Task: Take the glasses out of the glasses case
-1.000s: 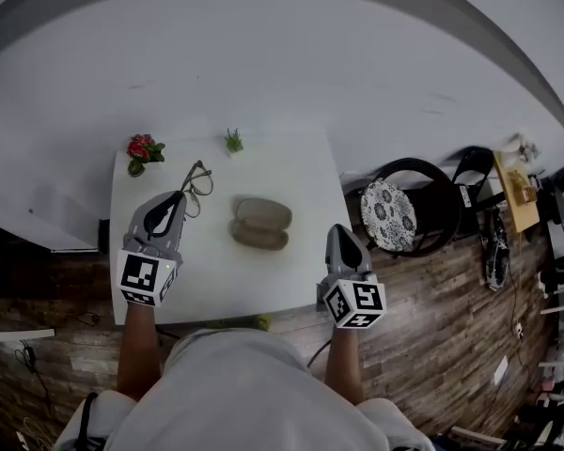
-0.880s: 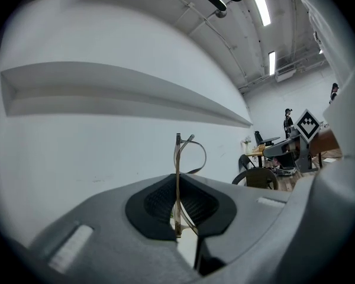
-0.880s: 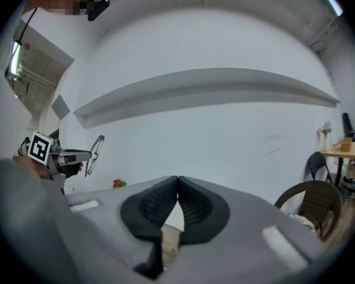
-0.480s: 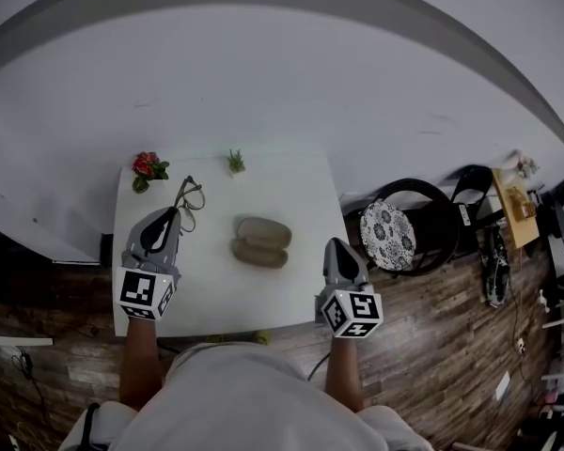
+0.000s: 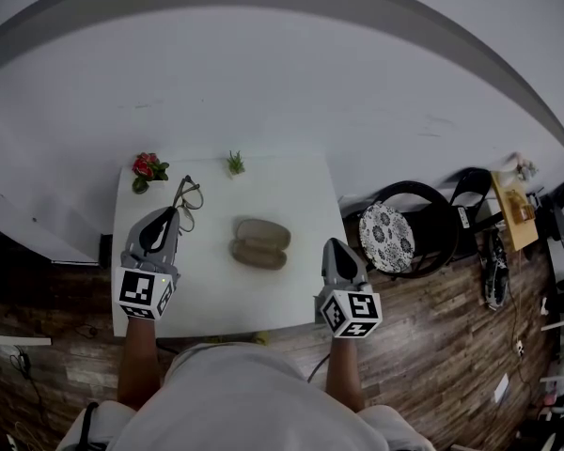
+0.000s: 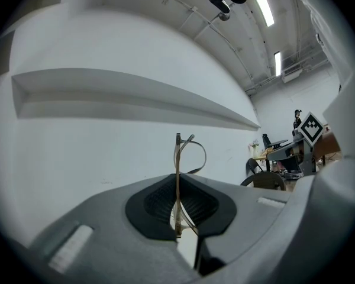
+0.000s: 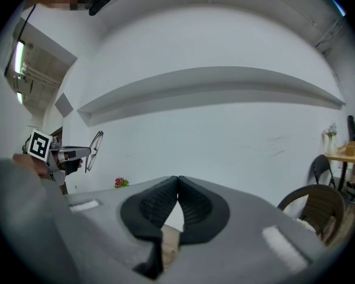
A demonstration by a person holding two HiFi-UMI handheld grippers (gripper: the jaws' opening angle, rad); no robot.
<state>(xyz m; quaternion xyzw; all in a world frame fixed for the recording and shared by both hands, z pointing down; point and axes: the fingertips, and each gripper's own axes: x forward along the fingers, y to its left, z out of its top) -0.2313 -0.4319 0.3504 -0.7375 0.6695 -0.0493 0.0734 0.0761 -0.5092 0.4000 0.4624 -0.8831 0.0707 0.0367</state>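
**Glasses out, but held by one thin arm**

The left gripper (image 5: pixel 169 214) has its jaws clenched on a slim arm of the glasses (image 6: pixel 178 158). It holds them in the air, left of the case (image 5: pixel 259 242), which lies apparently open on the tabletop (image 5: pixel 291 181). The right gripper (image 5: pixel 335 246) has its jaws pressed together, empty. On so narrow a hold the frame could swivel or slip out. A hard set-down might bend that arm or scratch the lenses.

Thin-framed glasses (image 5: pixel 188 198) aloft near case (image 5: pixel 259 242) (open)

wall (image 5: pixel 282 73): white | floor (image 5: pixel 432 346): brown wood | table (image 5: pixel 226 289): white | chair (image 5: pixel 387 224): black, flowery seat | lights (image 6: pixel 263 10): long, up on the ceiling
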